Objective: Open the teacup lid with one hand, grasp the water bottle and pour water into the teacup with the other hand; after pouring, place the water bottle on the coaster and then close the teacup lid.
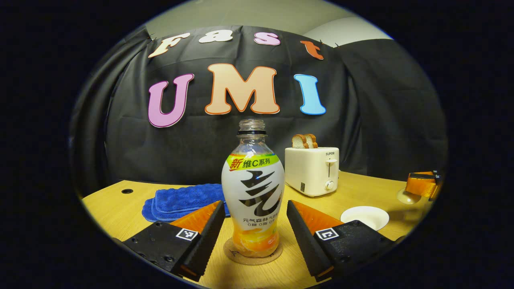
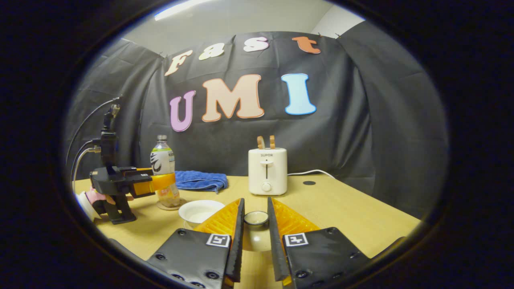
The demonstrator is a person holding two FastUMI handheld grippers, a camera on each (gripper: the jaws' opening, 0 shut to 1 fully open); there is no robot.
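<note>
Two fingers of the left gripper stand wide apart on either side of the water bottle, clear of its body; in the right gripper view that same gripper shows around the bottle's lower half at about 9 o'clock, and whether the pads touch there I cannot tell. The bottle stands upright, uncapped, on a round cork coaster on the wooden table. Beside it, toward 4 o'clock in the left gripper view, sits the white teacup, open-topped; in the right gripper view the teacup lies between the bottle and the right gripper.

The right gripper has its fingers drawn narrow on the teacup lid, which sits between them, knob up, held above the table near 6 o'clock. In the left gripper view this gripper appears at 3 o'clock with the pale lid under it.

Farther back, a blue towel lies folded at 9 o'clock of the bottle, and a cream toaster with two bread slices stands at 2 o'clock.
</note>
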